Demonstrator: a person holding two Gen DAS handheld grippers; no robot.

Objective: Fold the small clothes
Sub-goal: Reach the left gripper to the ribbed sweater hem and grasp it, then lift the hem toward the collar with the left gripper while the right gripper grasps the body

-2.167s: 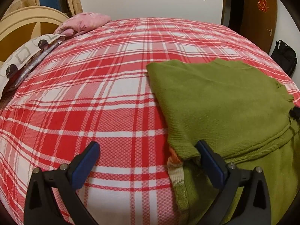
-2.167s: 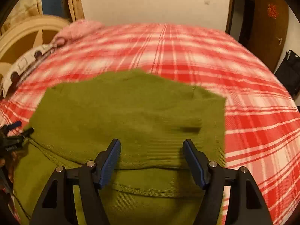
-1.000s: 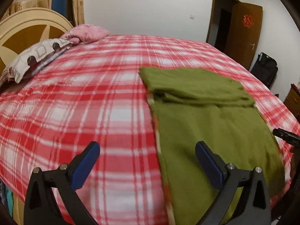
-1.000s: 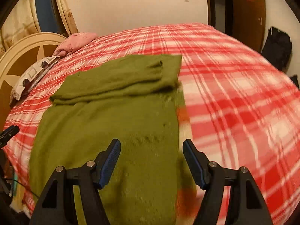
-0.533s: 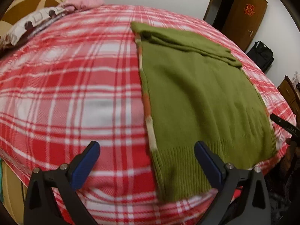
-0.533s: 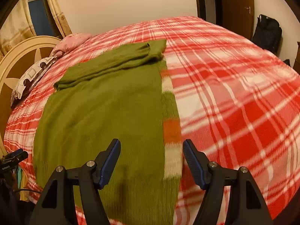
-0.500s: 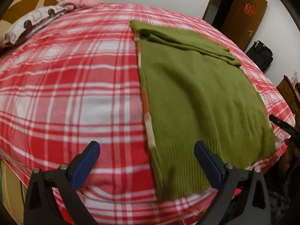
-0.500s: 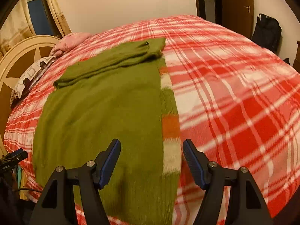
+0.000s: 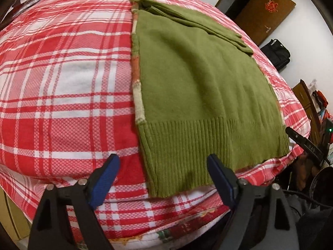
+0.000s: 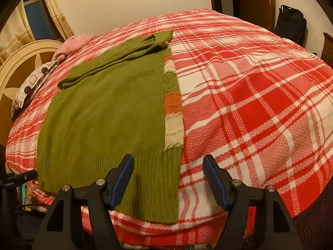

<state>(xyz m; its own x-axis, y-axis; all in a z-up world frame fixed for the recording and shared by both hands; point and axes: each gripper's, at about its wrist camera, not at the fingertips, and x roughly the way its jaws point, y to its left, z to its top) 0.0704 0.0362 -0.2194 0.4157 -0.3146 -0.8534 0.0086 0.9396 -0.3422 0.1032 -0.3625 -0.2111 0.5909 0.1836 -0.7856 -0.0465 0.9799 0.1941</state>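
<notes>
A green knit sweater (image 9: 199, 79) lies flat on the red plaid bed (image 9: 62, 83), its ribbed hem at the near edge and its sleeves folded across the far end. A striped orange and cream edge shows along its side (image 10: 172, 108). My left gripper (image 9: 163, 170) is open and empty, just above the hem's left corner. My right gripper (image 10: 168, 173) is open and empty, above the hem's right corner of the sweater (image 10: 108, 112). The right gripper's tip (image 9: 301, 141) shows at the right of the left wrist view.
Pillows (image 10: 35, 79) and a pink cloth (image 10: 72, 43) lie at the head of the bed by a round headboard (image 10: 18, 62). A brown door (image 9: 264, 14) and a black bag (image 10: 291, 25) stand beyond the bed (image 10: 249, 83). The bed's near edge drops off below the grippers.
Both grippers have pulled back from the folded sleeves to the near hem and come lower over it. The sweater has not moved in the last half second.
</notes>
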